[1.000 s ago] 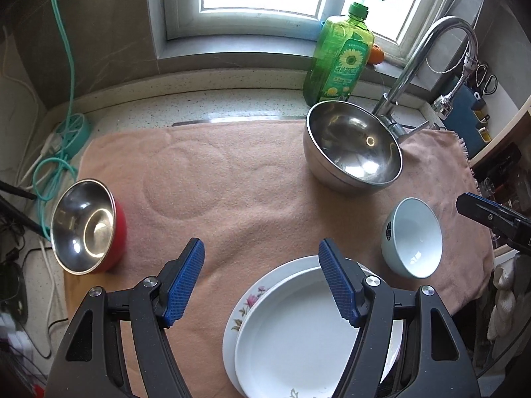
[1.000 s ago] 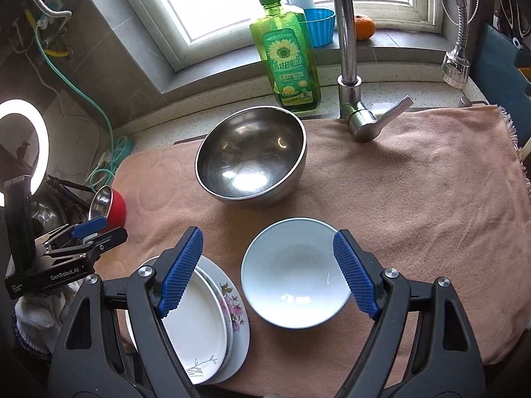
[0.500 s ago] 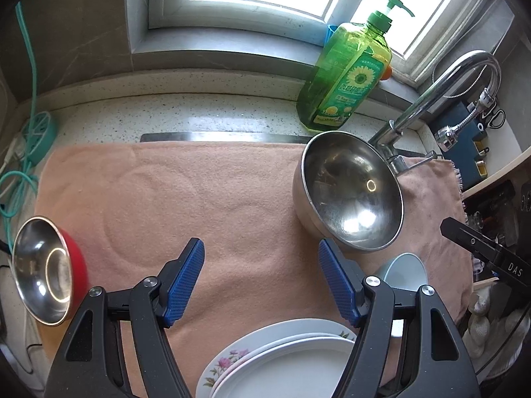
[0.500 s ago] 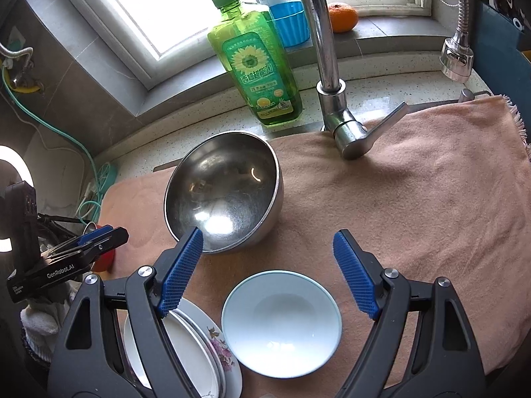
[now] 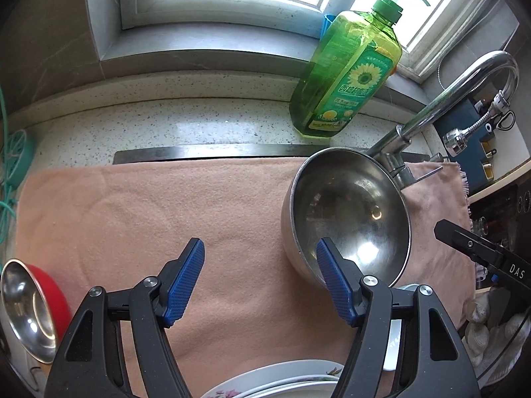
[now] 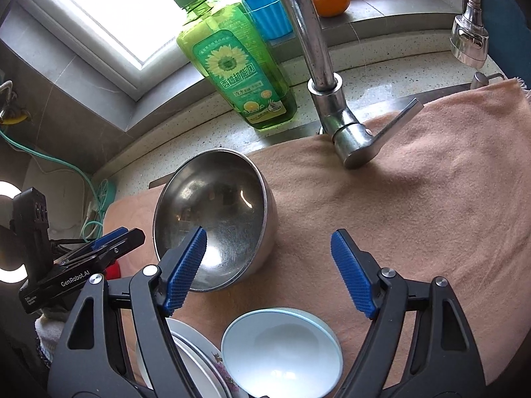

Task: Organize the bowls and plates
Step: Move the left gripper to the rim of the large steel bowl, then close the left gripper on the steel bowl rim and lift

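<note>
Steel bowl (image 5: 348,212), white bowl (image 6: 282,355), red bowl (image 5: 33,308) and plates (image 6: 195,361) lie apart on the towel (image 5: 139,205) over the tabletop: only the plates are stacked, the bowls are not yet nested, so most sorting appears left. Left hand-held gripper (image 5: 260,278) hangs open and empty over bare towel, its right pad beside the steel bowl's rim. Right hand-held gripper (image 6: 268,272), jaws just closing somewhat, also holds nothing, its left pad over the steel bowl, the white bowl below.
</note>
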Motion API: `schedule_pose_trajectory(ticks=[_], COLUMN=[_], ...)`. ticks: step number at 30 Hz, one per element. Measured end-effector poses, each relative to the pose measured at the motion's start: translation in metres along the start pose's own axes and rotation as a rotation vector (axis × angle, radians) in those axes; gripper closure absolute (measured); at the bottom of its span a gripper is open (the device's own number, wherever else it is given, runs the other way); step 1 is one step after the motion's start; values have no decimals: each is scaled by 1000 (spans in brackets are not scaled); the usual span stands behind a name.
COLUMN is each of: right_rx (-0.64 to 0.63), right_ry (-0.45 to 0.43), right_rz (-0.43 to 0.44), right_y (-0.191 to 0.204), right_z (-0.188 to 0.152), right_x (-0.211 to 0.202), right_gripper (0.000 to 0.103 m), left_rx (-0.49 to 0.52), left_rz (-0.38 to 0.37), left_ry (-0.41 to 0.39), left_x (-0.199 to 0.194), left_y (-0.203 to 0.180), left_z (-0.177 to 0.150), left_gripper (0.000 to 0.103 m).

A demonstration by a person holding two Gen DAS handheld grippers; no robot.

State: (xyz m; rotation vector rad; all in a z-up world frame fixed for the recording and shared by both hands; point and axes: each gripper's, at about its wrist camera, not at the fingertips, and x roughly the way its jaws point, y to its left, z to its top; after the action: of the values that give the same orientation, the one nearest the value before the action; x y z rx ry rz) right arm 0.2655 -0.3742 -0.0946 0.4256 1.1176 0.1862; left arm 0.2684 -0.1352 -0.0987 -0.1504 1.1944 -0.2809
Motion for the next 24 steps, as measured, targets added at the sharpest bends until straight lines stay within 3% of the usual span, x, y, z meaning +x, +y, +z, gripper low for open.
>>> schedule_pose_trajectory(ticks=[13,17,21,24], right_rx=[31,32,35,32], right_ry=[70,82,96,100], right_rz=[28,23,28,29], right_y=[-7,-7,-6,-6], right_z=[10,11,11,10], right_x=[24,30,34,36], right_gripper=[56,58,72,76], left_rx=[-39,-43,-46,-45], left_rz=[-61,-74,-88,-92], left_ry=[51,65,69,66], left_x=[23,28,29,29], left_y=[0,-1,-1,-1], left_z=[10,10,10,11], left_gripper=[68,69,78,82])
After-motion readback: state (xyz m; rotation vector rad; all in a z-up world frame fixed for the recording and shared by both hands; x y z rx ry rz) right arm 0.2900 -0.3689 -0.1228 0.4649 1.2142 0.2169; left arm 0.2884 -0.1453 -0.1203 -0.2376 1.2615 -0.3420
